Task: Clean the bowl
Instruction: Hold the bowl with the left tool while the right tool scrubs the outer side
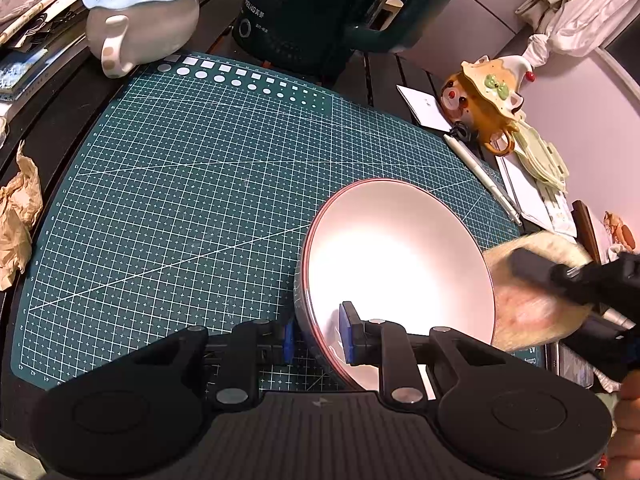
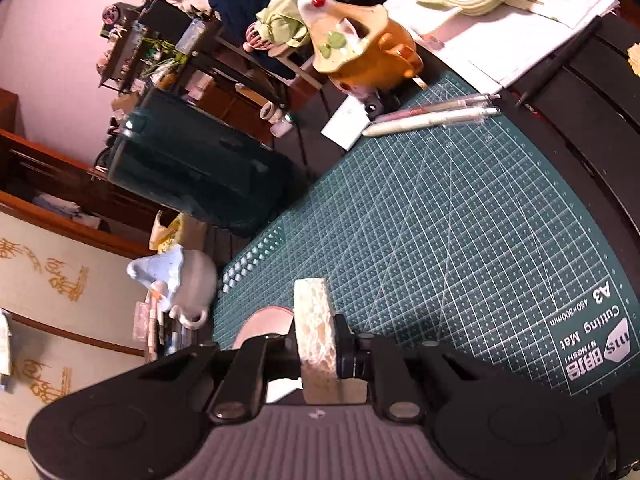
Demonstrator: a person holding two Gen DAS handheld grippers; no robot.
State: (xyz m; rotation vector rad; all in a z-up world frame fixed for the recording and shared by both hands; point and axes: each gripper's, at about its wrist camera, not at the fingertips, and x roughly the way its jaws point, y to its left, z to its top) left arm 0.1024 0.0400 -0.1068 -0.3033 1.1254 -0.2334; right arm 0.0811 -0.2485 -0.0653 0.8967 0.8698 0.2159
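— Can you read anything from where you stand?

— The cutting mat (image 2: 460,232) has print in the lower right of the right wrist view: "A3", "Cutting Mat", "450×300mm" and an "ms" logo. The dark green kettle (image 1: 304,12) at the top of the left wrist view carries a brand ending in "LING", then small characters I cannot make out.

— And the left gripper?

— The left gripper (image 1: 316,340) sits at the bottom centre of its own view, nearly closed, clamped on the rim of the bowl (image 1: 400,256). One blue pad is outside the wall, the other inside. The bowl is tilted up on the mat, right of centre, its pale inside facing the camera.

— The right one?

— The right gripper (image 2: 316,344) is squeezed tight on a pale sponge (image 2: 314,320), standing on edge between its fingers. In the left wrist view the sponge shows blurred against the bowl's right rim.
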